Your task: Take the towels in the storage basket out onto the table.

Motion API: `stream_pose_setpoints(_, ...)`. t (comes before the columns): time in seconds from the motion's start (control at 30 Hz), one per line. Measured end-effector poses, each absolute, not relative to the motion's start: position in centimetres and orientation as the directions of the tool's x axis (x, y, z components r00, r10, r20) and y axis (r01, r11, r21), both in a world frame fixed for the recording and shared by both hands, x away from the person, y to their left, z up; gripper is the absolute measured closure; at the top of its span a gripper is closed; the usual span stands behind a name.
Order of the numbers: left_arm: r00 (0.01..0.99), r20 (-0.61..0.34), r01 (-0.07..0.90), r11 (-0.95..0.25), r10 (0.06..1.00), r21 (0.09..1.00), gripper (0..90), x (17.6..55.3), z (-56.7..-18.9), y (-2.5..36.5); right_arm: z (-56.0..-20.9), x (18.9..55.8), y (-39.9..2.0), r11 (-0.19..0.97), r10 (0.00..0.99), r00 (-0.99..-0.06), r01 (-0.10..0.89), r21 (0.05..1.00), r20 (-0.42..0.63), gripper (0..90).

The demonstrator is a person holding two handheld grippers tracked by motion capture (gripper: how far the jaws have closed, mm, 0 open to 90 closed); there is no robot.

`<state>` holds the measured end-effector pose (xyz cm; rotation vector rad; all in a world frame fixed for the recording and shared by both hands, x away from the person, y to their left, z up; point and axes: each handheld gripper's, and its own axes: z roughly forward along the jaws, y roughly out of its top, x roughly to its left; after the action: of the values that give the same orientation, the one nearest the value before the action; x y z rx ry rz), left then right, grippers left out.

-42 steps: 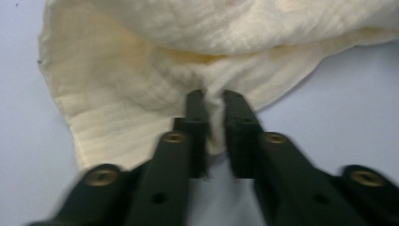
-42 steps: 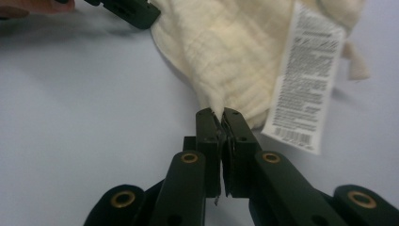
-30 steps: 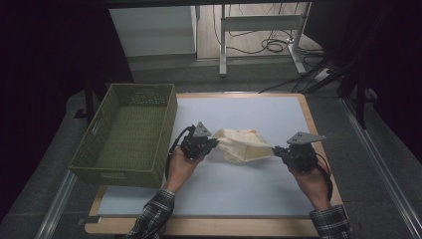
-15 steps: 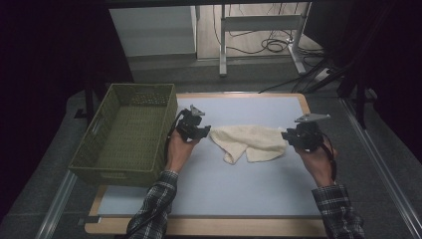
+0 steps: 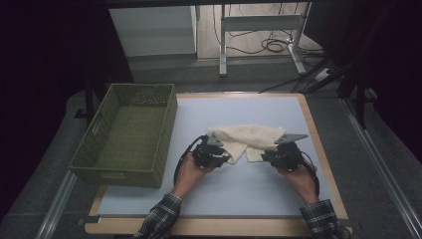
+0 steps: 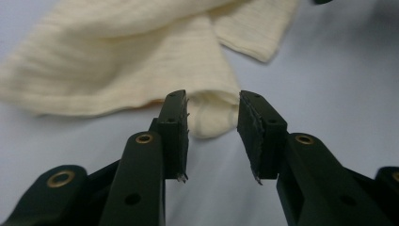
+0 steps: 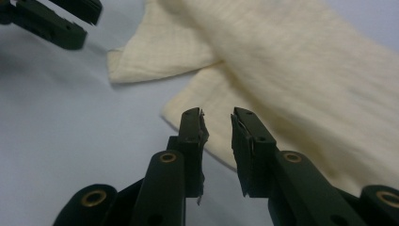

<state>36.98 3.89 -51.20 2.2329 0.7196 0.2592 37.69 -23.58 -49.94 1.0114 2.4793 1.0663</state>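
A cream ribbed cloth point(image 5: 251, 137) lies loosely folded on the white table mat point(image 5: 239, 199). My left gripper point(image 5: 225, 158) sits low at the cloth's near left corner. In the left gripper view its jaws point(image 6: 212, 113) stand apart, and the cloth's point(image 6: 122, 61) folded corner lies just at their tips, unpressed. They have just been closing. My right gripper point(image 5: 264, 157) is at the near right flap. Its jaws point(image 7: 216, 117) also stand apart over the cloth's point(image 7: 291, 61) edge and have just been closing, gripping nothing.
A green woven basket point(image 5: 117, 172) stands empty at the left of the mat. The mat's wooden rim point(image 5: 318, 149) runs down the right side. Beyond the table are desk legs and cables on the floor.
A second ago both grippers held the bunched cloth. They let it go, it settled flat, and both hands have now come down and inward to its near edge.
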Motion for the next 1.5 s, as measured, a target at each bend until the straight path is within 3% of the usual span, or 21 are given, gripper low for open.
stream_pose_setpoints(0.13,0.829,-0.023,0.409,-0.576,0.559,0.708,59.7,37.0,-52.1,3.2,-51.0,37.8,-22.0,0.499,0.668,-0.742,0.496,0.710,0.049,73.2)
stream_pose_setpoints(0.33,0.827,0.020,0.383,-0.589,0.562,0.711,53.2,37.2,-53.2,2.9,-52.0,38.3,-20.3,0.506,0.670,-0.741,0.497,0.705,0.041,64.7)
stream_pose_setpoints(0.43,0.820,0.038,0.377,-0.589,0.571,0.714,53.7,37.2,-53.4,2.6,-52.4,38.6,-19.6,0.517,0.679,-0.734,0.492,0.701,0.014,65.4)
stream_pose_setpoints(0.5,0.814,0.030,0.385,-0.578,0.580,0.719,60.5,37.2,-53.4,2.4,-52.4,38.6,-19.2,0.535,0.686,-0.727,0.477,0.697,-0.028,72.9)
stream_pose_setpoints(0.6,0.796,0.035,0.401,-0.570,0.604,0.717,83.2,37.2,-53.4,2.4,-52.4,38.5,-19.2,0.536,0.682,-0.731,0.481,0.694,-0.022,84.2)
stream_pose_setpoints(0.63,0.793,0.005,0.416,-0.549,0.609,0.725,86.4,37.3,-53.4,2.6,-52.3,38.5,-19.3,0.542,0.682,-0.731,0.480,0.690,-0.027,85.5)
stream_pose_setpoints(0.87,0.766,-0.080,0.430,-0.415,0.638,0.802,87.8,37.3,-51.2,6.0,-50.4,37.1,-21.8,0.543,0.689,-0.722,0.457,0.704,-0.062,86.0)
stream_pose_setpoints(1.1,0.699,-0.077,0.435,-0.337,0.711,0.835,87.3,36.3,-48.0,9.5,-47.7,34.6,-26.8,0.515,0.724,-0.685,0.461,0.723,-0.079,85.9)
stream_pose_setpoints(1.27,0.676,-0.095,0.502,-0.363,0.730,0.785,84.3,36.8,-48.6,10.2,-47.3,33.4,-29.0,0.487,0.739,-0.672,0.483,0.728,-0.049,85.7)
stream_pose_setpoints(1.37,0.677,-0.101,0.549,-0.408,0.729,0.729,73.0,37.3,-50.2,9.8,-48.7,33.4,-29.5,0.498,0.745,-0.666,0.513,0.699,-0.041,84.5)
stream_pose_setpoints(1.5,0.661,-0.091,0.553,-0.402,0.744,0.729,61.5,36.8,-50.8,10.6,-49.3,33.0,-30.3,0.477,0.751,-0.660,0.527,0.703,-0.015,77.8)
